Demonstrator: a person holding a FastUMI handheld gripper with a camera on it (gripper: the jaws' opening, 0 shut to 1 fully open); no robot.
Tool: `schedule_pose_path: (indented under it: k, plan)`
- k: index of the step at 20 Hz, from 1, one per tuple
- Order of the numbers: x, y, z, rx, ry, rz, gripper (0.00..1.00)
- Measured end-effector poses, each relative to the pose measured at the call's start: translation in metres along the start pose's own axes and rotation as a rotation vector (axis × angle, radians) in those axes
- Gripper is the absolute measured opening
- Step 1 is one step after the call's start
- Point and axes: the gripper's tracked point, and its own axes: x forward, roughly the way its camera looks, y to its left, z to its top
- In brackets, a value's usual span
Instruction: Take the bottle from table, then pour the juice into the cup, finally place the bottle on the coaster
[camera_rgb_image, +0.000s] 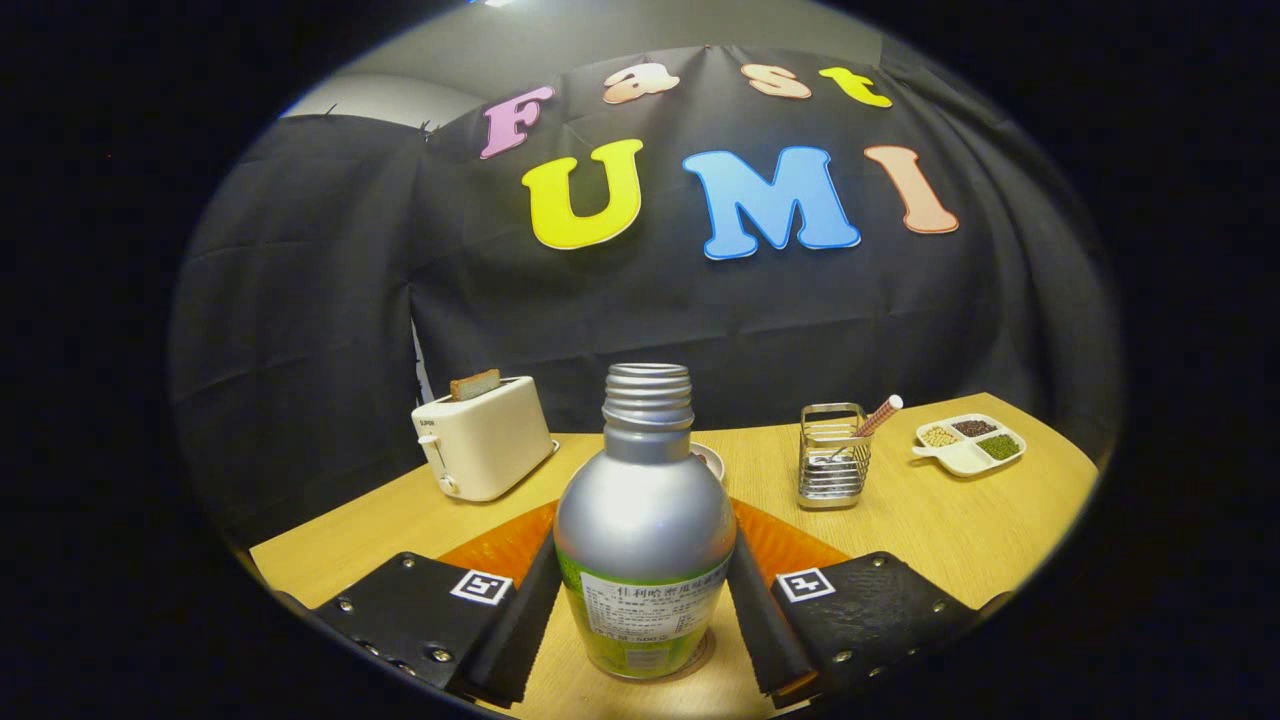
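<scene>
Stage: early, nothing poured | Bottle (645, 530): lower centre, upright on table (950, 520), cap off | Gripper (645, 620): fingers clamped on bottle's sides | Cup (712, 458): behind bottle | Left: lift, pour, set on orange coaster (790, 545)

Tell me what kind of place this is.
Likely a staged kitchen tabletop in a demo booth: a wooden table against a black cloth wall, with a toaster, a wire utensil holder and a divided dish. The tool flanks an uncapped bottle.
</scene>
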Motion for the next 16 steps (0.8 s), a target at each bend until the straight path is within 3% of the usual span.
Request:
schedule_pose_path:
  k: [4,16]
  plan:
    - [0.003,0.003,-0.006,-0.097,-0.034,-0.010,0.81]
    - [0.015,0.007,-0.027,-0.137,-0.054,0.000,0.81]
